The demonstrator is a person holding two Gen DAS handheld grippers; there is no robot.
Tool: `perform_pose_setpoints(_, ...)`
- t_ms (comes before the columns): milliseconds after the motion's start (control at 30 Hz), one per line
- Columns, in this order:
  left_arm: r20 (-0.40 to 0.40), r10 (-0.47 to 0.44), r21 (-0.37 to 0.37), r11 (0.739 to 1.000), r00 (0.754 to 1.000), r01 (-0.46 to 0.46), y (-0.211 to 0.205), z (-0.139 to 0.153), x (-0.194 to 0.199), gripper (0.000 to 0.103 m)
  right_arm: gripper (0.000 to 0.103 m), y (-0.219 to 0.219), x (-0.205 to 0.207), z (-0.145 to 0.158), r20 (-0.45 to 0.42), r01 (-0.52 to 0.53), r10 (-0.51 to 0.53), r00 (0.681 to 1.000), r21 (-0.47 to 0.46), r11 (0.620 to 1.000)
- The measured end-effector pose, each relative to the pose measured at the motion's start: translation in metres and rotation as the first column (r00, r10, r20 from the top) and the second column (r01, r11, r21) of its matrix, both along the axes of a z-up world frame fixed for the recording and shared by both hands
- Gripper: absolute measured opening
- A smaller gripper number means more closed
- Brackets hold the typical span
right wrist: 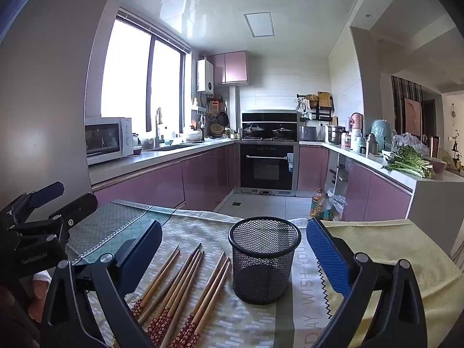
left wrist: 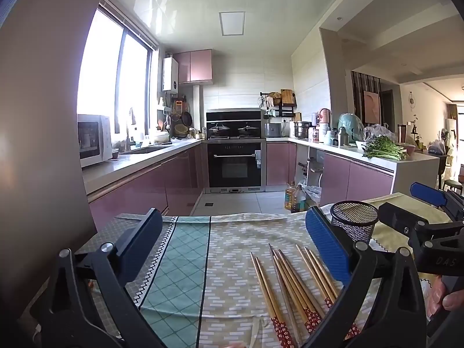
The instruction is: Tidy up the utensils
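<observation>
while both grippers hang above the table with nothing in them, the wooden chopsticks (right wrist: 185, 287) lie loose on the patterned tablecloth (left wrist: 232, 232), spread in a rough fan with their red flowered ends toward the near edge and their thin tips pointing toward the kitchen. the left gripper (left wrist: 232, 246) has its blue-padded jaws set wide apart, and most of the chopsticks sit between them and nearer its right-hand pad, untouched. the right gripper (right wrist: 235, 249) is likewise spread wide; the black mesh cup (right wrist: 264, 259) stands upright on the cloth between its two fingers, clear of both pads. the chopsticks lie just beside the cup on its left, close to it but not touching it as far as i can see. where the cup stands, the patterned cloth gives way to a pale cloth with printed letters (right wrist: 308, 295) and then a yellow-green cloth (right wrist: 391, 243) further right. each gripper shows at the edge of the other's view. behind the table sit the pink cabinets (right wrist: 162, 182), a black oven (right wrist: 268, 165), a white microwave (right wrist: 107, 139) and a bunch of greens (right wrist: 409, 162) on the counter.
</observation>
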State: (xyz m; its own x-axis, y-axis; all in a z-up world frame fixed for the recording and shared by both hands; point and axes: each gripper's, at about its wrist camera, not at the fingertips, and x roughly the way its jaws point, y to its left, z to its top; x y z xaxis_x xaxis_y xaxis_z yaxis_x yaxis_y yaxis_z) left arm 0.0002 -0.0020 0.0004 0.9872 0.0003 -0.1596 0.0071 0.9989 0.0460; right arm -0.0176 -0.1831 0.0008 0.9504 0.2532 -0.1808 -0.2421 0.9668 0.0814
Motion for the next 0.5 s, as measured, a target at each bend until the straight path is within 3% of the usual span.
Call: perform_pose_setpoints(500, 0.014, 0.012, 0.012, 1.0, 1.0, -0.012, -0.009, 0.002, -0.003, 0.097, 0.096, 0.002, 0.0, 0.0, -0.001, -0.003, 0.003, 1.0, -0.001, 1.0)
